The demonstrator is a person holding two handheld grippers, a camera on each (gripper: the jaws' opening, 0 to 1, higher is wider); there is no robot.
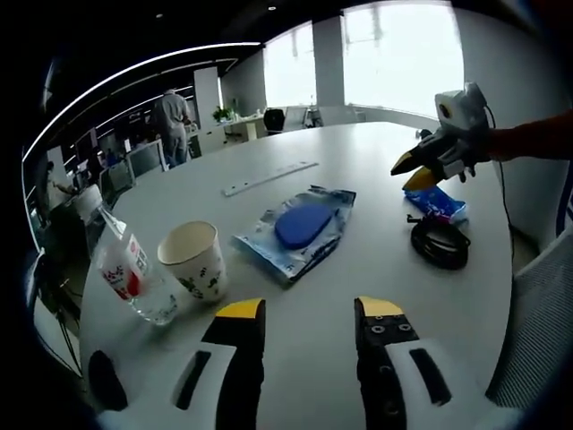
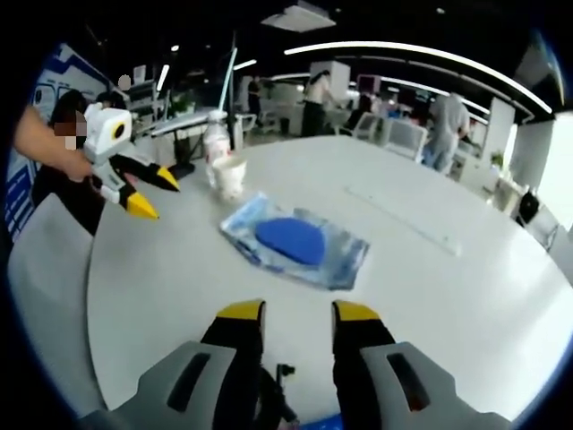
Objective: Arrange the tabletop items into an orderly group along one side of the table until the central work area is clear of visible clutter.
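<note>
My left gripper (image 1: 310, 309) is open above the near table edge, with nothing between its jaws. Ahead of it lies a clear plastic bag holding a blue oval object (image 1: 300, 228). A paper cup (image 1: 192, 258) stands to the left, with a tilted plastic bottle (image 1: 134, 273) beside it. My right gripper (image 1: 414, 170) hovers open over a blue packet (image 1: 436, 204) and a coiled black cable (image 1: 439, 242). In the right gripper view, the right gripper (image 2: 298, 312) is open, and the cable (image 2: 282, 376) shows low between its jaws. The bag (image 2: 291, 240), cup (image 2: 228, 176), bottle (image 2: 215, 139) and left gripper (image 2: 148, 193) lie beyond.
A long ruler (image 1: 269, 177) lies on the white table (image 1: 358, 143) past the bag; it also appears as the ruler (image 2: 403, 219) at the right. A grey chair back (image 2: 49, 296) stands by the table edge. People and desks fill the office behind.
</note>
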